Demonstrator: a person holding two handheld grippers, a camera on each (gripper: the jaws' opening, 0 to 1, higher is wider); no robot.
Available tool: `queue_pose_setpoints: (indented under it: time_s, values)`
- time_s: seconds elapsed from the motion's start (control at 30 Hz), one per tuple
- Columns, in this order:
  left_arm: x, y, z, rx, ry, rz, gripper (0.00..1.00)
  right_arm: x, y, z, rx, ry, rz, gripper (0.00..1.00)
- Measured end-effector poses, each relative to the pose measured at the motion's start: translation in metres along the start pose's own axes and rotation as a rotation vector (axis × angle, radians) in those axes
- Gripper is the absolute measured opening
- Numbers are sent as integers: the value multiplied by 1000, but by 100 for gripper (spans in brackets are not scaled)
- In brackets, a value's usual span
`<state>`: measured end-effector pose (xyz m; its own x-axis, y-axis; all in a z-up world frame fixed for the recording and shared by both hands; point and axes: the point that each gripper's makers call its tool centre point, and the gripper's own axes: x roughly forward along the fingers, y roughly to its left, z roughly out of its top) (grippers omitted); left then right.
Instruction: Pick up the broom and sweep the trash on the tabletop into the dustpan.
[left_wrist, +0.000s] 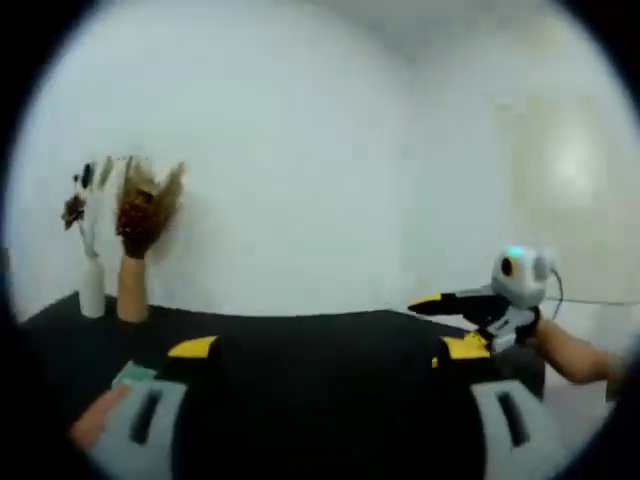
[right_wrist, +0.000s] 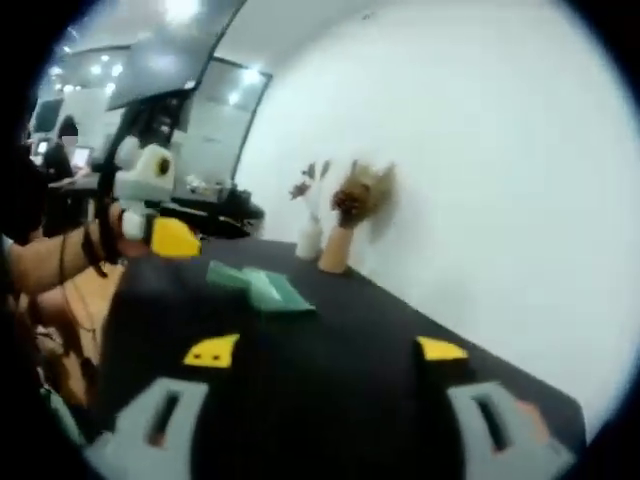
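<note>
Spanning both views, the black desk (right_wrist: 420, 320) runs to a white wall (left_wrist: 300, 150), with a white vase (left_wrist: 91, 287) and a tan vase (left_wrist: 131, 290) of dried flowers at its far side and a green dustpan-like piece (right_wrist: 262, 285) lying flat mid-desk; I cannot make out a broom or any trash. Both the left claw (left_wrist: 325, 350) and the right claw (right_wrist: 325, 352) stand wide apart and hold nothing above the desk. Judging by the task, a broom should be light and stiff in the handle with soft bristles, so gripping mid-handle seems best.
</note>
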<state>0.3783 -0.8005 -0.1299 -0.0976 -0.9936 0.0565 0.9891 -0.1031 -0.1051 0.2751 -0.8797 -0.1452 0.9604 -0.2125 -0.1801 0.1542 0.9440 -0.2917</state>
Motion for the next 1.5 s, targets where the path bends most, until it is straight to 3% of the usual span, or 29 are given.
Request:
queue_pose_setpoints:
  time_s: [0.13, 0.27, 0.4, 0.53, 0.6, 0.9, 1.23, 1.5]
  values:
    - [1, -14, -5, -25, 5, -49, 95, -20, -3, -9, 37, -3, -10, 82]
    - [0, -20, -10, -51, -1, -57, 95, -40, -4, -18, 58, -1, -30, 89]
    - [-1, -26, -29, -47, 39, -60, 95, -60, -7, -29, 123, -20, -50, 95]
    - [-2, -32, -35, -33, 53, -67, 95, -75, -15, -41, 185, -21, -82, 96]
    - [-3, -37, -32, -45, 29, -93, 95, -83, -22, -46, 196, -38, -112, 96]
    - [-12, -39, -28, -35, 16, -87, 95, -117, -37, -71, 259, -29, -188, 93]
    - [-22, -41, -37, -51, 6, -71, 95, -149, -38, -71, 251, -46, -227, 90]
    - [-30, -42, -32, -33, -41, -78, 95, -164, -39, -74, 249, -75, -253, 90]
